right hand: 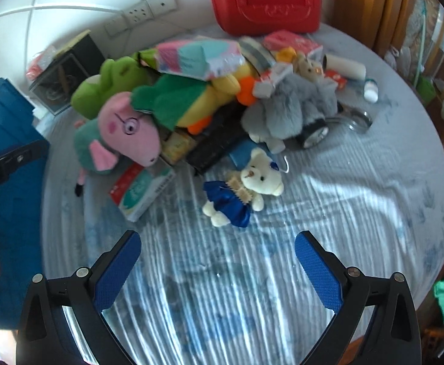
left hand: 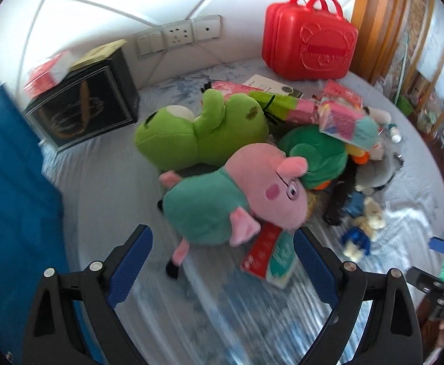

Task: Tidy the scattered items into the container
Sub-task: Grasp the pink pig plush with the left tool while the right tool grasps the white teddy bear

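at the far left a blue bin (left hand: 12, 182) stands at the edge of the bed (right hand: 328, 228). behind it, against the wall, a black box (left hand: 82, 109) sits on the sheet with a red packet on top. my left hand-held gripper (left hand: 222, 261) hangs wide and holds nothing, just short of the pig (left hand: 237, 197), which lies on its side in a teal shirt. a green frog (left hand: 200, 130) lies right behind the pig, touching it. a red-and-white carton (left hand: 270, 252) pokes out from under the pig's snout, near my left hand-held gripper's right finger.

moving right, a green-and-yellow plush (right hand: 191, 97) leans on the pile, with a pink-and-teal pack (right hand: 200, 54) on top of it. a red case (right hand: 264, 0) stands upright at the back by the wall. my right hand-held gripper (right hand: 218, 261) is also spread wide and empty, over bare striped sheet. a small white bear (right hand: 252, 188) in a blue outfit lies just ahead of it, apart from the pile. behind the bear sits a grey plush (right hand: 291, 112). a small white bottle (right hand: 370, 91) lies further right on the sheet.
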A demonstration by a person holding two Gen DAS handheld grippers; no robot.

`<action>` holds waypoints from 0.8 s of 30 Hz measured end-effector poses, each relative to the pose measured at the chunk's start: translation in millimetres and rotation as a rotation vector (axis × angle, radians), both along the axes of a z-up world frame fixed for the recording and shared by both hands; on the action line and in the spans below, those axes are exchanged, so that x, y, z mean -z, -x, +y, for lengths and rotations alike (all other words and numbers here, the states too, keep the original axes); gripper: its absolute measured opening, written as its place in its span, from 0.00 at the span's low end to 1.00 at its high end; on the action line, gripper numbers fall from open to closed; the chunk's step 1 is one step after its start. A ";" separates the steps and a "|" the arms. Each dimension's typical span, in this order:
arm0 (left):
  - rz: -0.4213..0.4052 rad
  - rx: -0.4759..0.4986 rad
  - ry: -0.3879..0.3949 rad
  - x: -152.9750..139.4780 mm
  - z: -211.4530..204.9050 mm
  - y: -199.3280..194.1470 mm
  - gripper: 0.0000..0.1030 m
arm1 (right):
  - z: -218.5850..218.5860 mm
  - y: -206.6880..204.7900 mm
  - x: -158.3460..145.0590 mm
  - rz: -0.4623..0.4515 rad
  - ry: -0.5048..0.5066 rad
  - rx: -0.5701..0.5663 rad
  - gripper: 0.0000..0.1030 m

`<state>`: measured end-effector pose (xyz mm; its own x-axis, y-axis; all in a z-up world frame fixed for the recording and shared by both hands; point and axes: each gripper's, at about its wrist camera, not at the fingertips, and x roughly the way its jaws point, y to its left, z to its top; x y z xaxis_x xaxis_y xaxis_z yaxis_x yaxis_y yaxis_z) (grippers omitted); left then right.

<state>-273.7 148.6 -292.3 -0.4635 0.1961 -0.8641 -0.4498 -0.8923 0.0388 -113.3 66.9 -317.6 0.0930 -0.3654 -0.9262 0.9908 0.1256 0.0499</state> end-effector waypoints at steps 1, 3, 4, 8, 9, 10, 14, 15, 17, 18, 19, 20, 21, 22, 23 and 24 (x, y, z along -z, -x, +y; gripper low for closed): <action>0.006 0.017 0.007 8.0 5.9 6.9 0.92 | -2.9 1.7 4.5 0.004 -0.005 0.003 1.00; 0.005 0.048 0.036 27.7 18.0 23.3 0.92 | -8.3 5.2 12.5 0.009 -0.018 0.011 1.00; 0.011 0.050 0.045 36.3 21.9 30.5 0.92 | -11.5 7.4 16.7 0.012 -0.027 0.017 1.00; -0.011 0.093 0.081 73.2 35.2 52.8 0.93 | -21.1 15.2 23.3 0.010 -0.036 0.028 1.00; -0.008 0.107 0.086 78.7 37.4 54.7 0.93 | -23.5 16.6 23.7 0.012 -0.035 0.028 1.00; 0.014 0.122 0.099 83.0 39.9 56.1 0.93 | -25.8 19.0 24.4 0.013 -0.035 0.031 1.00; 0.025 0.137 0.090 89.5 41.8 64.8 1.00 | -34.2 26.6 28.9 0.020 -0.036 0.040 1.00; 0.016 0.151 0.094 90.6 42.7 65.7 1.00 | -37.4 29.0 30.8 0.022 -0.036 0.043 1.00; 0.004 0.202 0.114 89.0 45.0 64.2 1.00 | -43.6 33.0 34.0 0.026 -0.039 0.048 1.00; -0.001 0.226 0.132 90.0 45.5 62.4 1.00 | -46.8 34.4 34.6 0.026 -0.040 0.049 1.00; 0.005 0.258 0.173 93.7 46.5 59.4 1.00 | -49.6 34.9 34.7 0.026 -0.039 0.046 1.00; 0.027 0.289 0.233 100.0 48.1 55.2 1.00 | -51.7 34.7 34.4 0.026 -0.036 0.040 1.00; 0.054 0.306 0.286 105.9 49.7 52.3 1.00 | -53.4 34.1 34.3 0.026 -0.034 0.034 1.00; 0.083 0.313 0.333 112.2 51.1 50.2 1.00 | -55.1 33.0 34.3 0.026 -0.032 0.028 1.00; 0.097 0.309 0.340 114.9 51.4 50.3 1.00 | -56.6 32.0 34.8 0.026 -0.031 0.023 1.00; 0.104 0.295 0.322 115.7 51.0 52.5 1.00 | -58.0 31.3 35.8 0.026 -0.030 0.020 1.00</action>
